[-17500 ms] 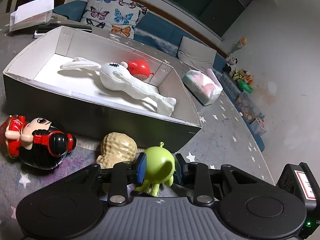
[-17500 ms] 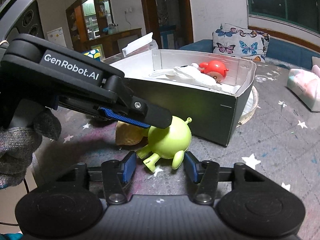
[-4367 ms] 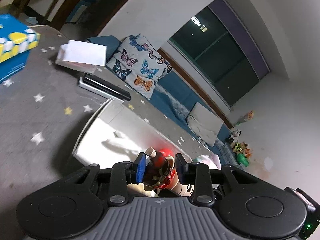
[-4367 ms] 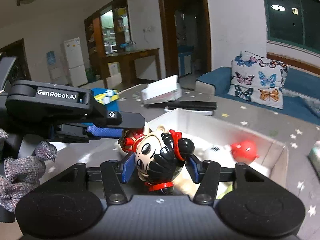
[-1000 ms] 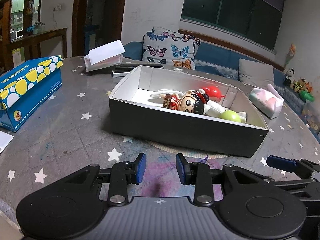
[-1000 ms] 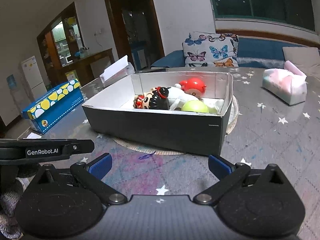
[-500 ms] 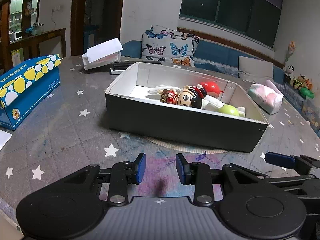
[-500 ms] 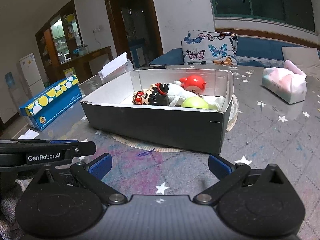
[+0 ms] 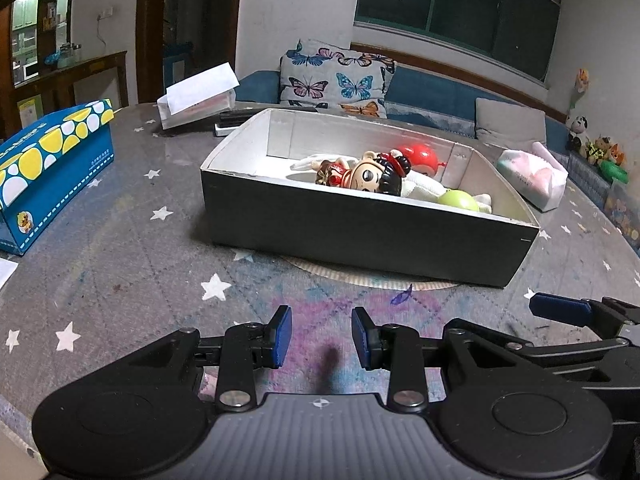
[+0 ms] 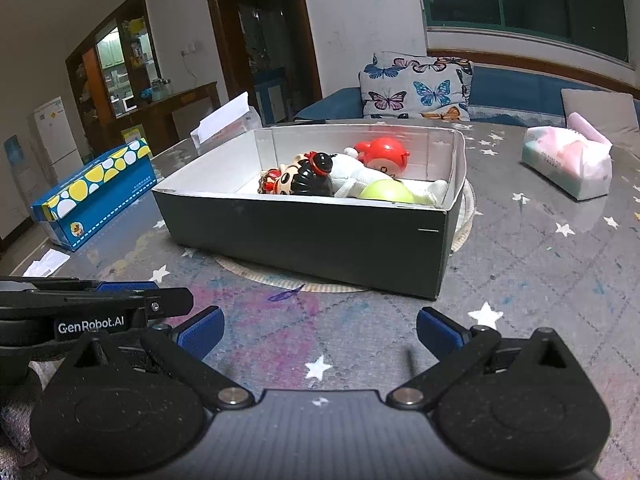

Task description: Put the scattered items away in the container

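The box (image 9: 360,232) sits in the middle of the table (image 9: 120,248), on a round mat (image 9: 360,278), and the toys are inside it now. I can see 4 of them in there: a doll (image 9: 368,178) with black hair and red bows lying on its side, a white soft bunny (image 9: 420,188) under it, a round red toy (image 9: 418,156) at the back wall, and a green toy (image 9: 458,201) in the near right corner. No toy is left lying on the table that I can see, so the tidy-up looks just about done. The blue box with yellow spots (image 9: 48,168) and the pink tissue pack (image 9: 532,176) sit well apart from the box, and I think they are not part of the mess. The box is dark on the outside and white on the inside, long and low, with no lid, and its sides look a bit bent. The left claw (image 9: 321,336) hangs over the table in front of the box with nothing between its blue pads, and its jaws have just been closing a little, though a gap is there. The right claw (image 10: 320,330) is spread wide and holds nothing too. Both are well back from the box.
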`<state>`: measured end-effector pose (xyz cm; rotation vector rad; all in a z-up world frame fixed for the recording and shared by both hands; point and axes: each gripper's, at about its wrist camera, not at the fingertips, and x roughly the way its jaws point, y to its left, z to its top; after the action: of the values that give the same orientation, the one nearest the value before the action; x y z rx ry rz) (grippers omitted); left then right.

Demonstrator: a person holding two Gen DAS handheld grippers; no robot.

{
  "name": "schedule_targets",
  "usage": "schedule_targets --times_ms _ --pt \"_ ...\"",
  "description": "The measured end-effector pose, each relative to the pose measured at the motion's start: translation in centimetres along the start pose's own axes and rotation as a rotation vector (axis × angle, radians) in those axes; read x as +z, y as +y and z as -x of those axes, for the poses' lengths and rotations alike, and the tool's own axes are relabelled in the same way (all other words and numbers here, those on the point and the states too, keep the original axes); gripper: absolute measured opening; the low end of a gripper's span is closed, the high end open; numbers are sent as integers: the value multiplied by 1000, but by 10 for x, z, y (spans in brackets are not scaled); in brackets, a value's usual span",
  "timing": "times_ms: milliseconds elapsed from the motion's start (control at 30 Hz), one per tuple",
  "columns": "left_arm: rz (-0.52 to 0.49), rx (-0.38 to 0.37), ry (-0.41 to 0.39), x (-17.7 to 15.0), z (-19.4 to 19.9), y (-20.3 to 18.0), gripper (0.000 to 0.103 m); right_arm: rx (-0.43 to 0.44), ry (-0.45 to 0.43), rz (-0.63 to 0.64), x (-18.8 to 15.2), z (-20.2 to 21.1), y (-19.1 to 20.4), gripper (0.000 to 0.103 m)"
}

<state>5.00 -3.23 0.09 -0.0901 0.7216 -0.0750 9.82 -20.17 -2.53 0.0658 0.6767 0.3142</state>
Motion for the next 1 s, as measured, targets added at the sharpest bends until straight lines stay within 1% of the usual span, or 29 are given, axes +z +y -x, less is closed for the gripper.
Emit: schedule_targets --times_ms 400,1000 --pt "-14 28 17 1 -6 -1 35 -5 12 -7 -1 -3 -4 103" --pt "-46 47 33 0 -9 -7 35 -13 18 -9 -2 -4 -4 103"
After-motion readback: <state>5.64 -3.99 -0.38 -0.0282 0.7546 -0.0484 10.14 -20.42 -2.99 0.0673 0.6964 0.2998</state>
